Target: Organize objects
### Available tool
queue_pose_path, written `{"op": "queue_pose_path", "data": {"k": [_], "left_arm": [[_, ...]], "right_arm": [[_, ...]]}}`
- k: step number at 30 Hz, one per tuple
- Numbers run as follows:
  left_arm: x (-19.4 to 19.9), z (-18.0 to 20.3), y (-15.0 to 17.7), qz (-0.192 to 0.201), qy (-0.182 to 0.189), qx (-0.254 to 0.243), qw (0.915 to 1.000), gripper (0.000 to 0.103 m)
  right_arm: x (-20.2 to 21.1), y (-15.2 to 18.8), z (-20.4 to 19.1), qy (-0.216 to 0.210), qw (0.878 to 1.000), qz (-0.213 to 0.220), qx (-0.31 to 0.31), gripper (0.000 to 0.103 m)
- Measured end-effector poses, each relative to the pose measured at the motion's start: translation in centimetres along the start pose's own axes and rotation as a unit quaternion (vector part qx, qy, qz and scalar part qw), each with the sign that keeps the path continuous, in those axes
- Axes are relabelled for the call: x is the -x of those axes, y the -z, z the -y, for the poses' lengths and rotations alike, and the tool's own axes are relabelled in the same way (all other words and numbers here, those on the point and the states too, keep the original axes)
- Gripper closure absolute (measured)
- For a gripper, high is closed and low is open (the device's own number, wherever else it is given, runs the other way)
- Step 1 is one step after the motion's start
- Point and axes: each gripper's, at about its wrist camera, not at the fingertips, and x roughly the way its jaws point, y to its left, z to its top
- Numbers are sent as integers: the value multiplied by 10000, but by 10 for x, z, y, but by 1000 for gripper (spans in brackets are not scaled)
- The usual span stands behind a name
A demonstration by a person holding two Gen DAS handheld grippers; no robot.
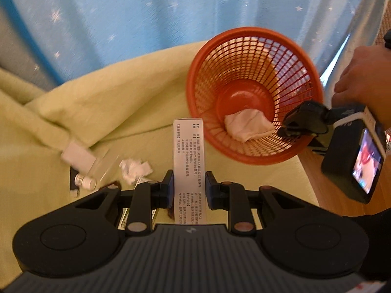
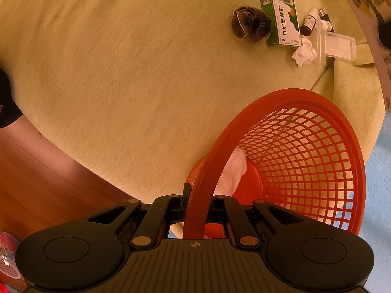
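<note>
Left gripper (image 1: 189,188) is pinching the medicine box (image 1: 187,161) upright, long axis pointing away; red basket (image 1: 254,97) is lying ahead to its right, mouth tipped toward it; right gripper (image 2: 196,202) is clamping the basket rim.

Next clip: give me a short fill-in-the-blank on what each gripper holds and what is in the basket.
1. The left gripper is shut on a printed ____.
2. The right gripper clamps the ____ of the orange basket.
3. Inside the basket lies a white ____.
4. The green box lies on the ____ cloth.

Missing words: box; rim; cloth; yellow-green
</note>
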Motion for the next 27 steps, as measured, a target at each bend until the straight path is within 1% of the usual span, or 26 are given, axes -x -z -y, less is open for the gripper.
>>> {"op": "queue_pose_path", "data": {"k": [15, 27], "left_arm": [[-16, 20, -38, 169, 429, -98, 9989, 82], [-30, 28, -64, 304, 663, -186, 9972, 82]], "right_arm": [[3, 2, 2, -47, 9999, 33, -133, 101], [2, 3, 3, -82, 9997, 53, -224, 101]]}}
